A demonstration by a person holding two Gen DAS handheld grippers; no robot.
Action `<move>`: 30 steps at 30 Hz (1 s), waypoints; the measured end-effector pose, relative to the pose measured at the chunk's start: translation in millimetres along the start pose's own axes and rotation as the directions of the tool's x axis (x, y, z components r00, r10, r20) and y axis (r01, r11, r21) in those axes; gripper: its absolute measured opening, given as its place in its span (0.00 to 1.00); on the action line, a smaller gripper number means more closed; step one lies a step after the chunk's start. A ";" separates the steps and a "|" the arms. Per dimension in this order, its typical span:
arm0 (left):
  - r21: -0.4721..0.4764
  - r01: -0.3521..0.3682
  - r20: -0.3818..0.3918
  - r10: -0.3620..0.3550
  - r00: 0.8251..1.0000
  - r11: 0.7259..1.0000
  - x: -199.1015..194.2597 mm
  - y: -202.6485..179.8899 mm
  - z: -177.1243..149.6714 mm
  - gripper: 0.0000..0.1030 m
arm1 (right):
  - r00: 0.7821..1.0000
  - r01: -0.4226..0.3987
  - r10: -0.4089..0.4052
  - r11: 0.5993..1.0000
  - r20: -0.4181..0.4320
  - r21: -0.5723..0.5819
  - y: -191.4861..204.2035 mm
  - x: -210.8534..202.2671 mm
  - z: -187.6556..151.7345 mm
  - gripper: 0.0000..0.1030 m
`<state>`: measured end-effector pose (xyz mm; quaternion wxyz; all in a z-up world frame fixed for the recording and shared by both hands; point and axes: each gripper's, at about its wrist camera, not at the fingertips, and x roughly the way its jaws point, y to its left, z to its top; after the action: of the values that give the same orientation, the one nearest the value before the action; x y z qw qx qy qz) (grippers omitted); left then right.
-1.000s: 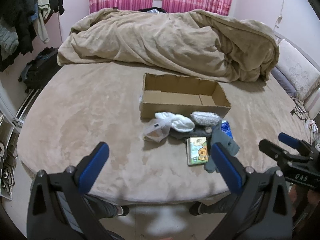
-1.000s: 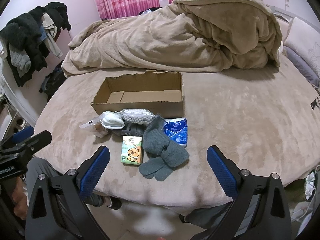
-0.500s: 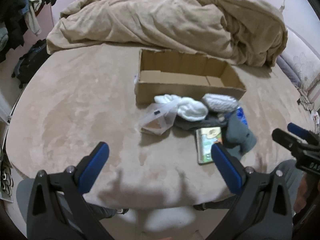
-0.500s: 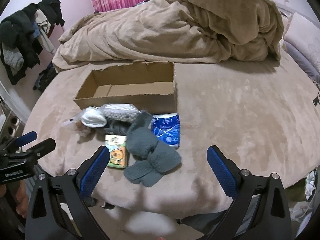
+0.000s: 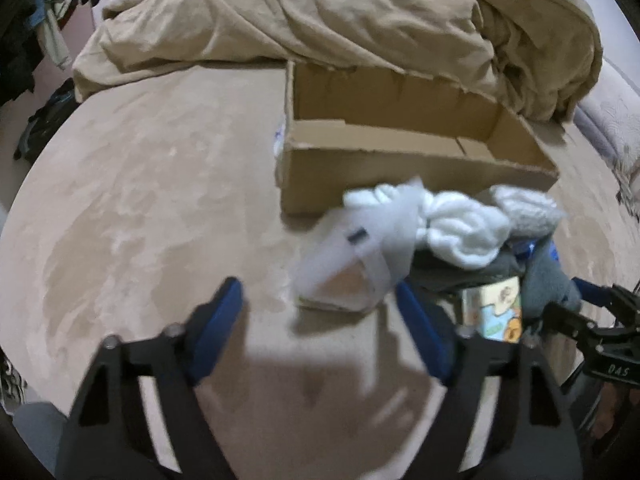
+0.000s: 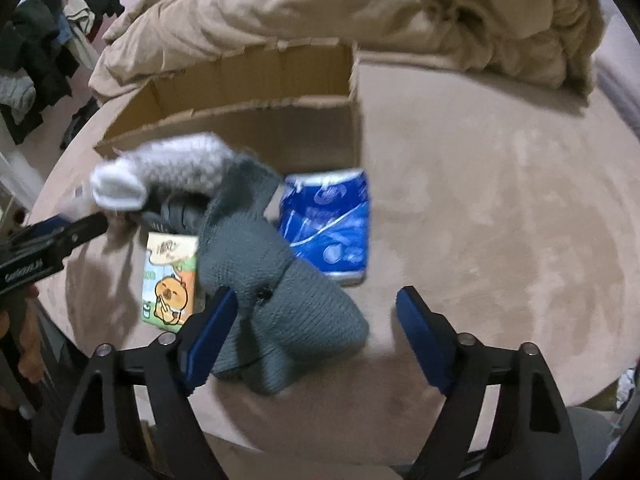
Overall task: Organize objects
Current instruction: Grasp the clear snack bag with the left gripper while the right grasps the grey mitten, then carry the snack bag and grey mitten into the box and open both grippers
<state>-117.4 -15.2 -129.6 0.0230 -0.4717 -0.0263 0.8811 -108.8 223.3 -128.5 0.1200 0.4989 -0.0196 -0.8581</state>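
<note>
An open cardboard box (image 5: pixel 400 160) lies on the beige bed, with a pile in front of it. My left gripper (image 5: pixel 317 286) hangs low over a clear plastic bag (image 5: pixel 352 264); its jaws are closing, and the bag lies just past the tips, untouched. Beside the bag are a white sock (image 5: pixel 460 232) and a bead-filled pouch (image 6: pixel 188 164). My right gripper (image 6: pixel 316 292) straddles grey knitted gloves (image 6: pixel 280 280). Its jaws are closing too, with the right pad still apart from the knit. A blue tissue pack (image 6: pixel 332 224) and a cartoon tissue pack (image 6: pixel 170 280) lie alongside.
A rumpled beige duvet (image 5: pixel 340 12) fills the far side behind the box. Clothes (image 6: pixel 44 40) hang at the left wall. A pale pillow (image 5: pixel 612 112) lies at the right. The bed's near edge runs just below both grippers.
Both grippers have sunk toward the pile and come closer to it. Their jaws, wide before, now stand narrower. Nothing on the bed has moved.
</note>
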 end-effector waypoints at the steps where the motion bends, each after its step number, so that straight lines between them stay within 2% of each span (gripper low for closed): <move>1: 0.008 0.006 -0.007 -0.006 1.000 1.000 3.8 -0.9 -0.1 0.63 | 1.000 -0.014 0.013 1.000 -0.006 -0.001 0.7 2.9 -1.2 0.75; 3: 0.014 0.032 -0.015 -0.032 0.999 0.999 9.7 -2.5 0.3 0.55 | 1.000 -0.026 0.026 1.000 -0.006 -0.014 4.1 5.2 -3.5 0.64; 5: 0.023 0.039 -0.010 -0.038 0.999 0.999 12.4 -5.4 0.5 0.51 | 0.999 -0.053 0.053 0.998 -0.007 -0.024 8.2 6.8 -4.9 0.53; 11: 0.022 0.050 0.029 -0.051 0.998 0.998 1.6 -4.8 1.3 0.38 | 0.997 -0.073 0.073 0.997 0.007 -0.036 12.7 -1.3 -6.7 0.39; 15: 0.020 0.051 0.068 -0.052 0.996 0.999 -12.0 1.0 0.6 0.33 | 0.996 -0.074 0.076 0.997 0.036 -0.033 10.8 -17.6 -8.3 0.37; 19: 0.036 0.038 0.086 -0.041 0.995 0.999 -13.7 5.2 1.4 0.33 | 0.995 -0.064 0.066 0.997 0.073 -0.035 11.9 -31.9 -6.9 0.36; 26: 0.004 0.090 0.144 -0.090 0.986 0.996 -37.1 11.2 7.9 0.29 | 0.990 -0.056 0.059 0.998 0.125 -0.028 10.0 -55.6 -2.0 0.36; 27: 0.000 0.098 0.151 -0.097 0.984 0.995 -42.2 11.8 9.2 0.27 | 0.989 -0.054 0.058 0.998 0.135 -0.028 13.3 -58.4 0.4 0.36; 28: 0.000 0.101 0.157 -0.100 0.983 0.995 -46.5 11.6 9.8 0.18 | 0.988 -0.053 0.056 0.998 0.144 -0.029 14.8 -61.7 2.3 0.36; 30: 0.001 0.108 0.174 -0.107 0.979 0.994 -58.5 11.4 14.8 0.17 | 0.984 -0.053 0.058 0.998 0.166 -0.033 15.6 -71.3 7.9 0.36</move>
<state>-97.5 -30.8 -73.7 0.0661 -0.3911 -0.0575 0.9162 -78.9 223.6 -61.5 0.1490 0.4228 -0.0310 -0.8933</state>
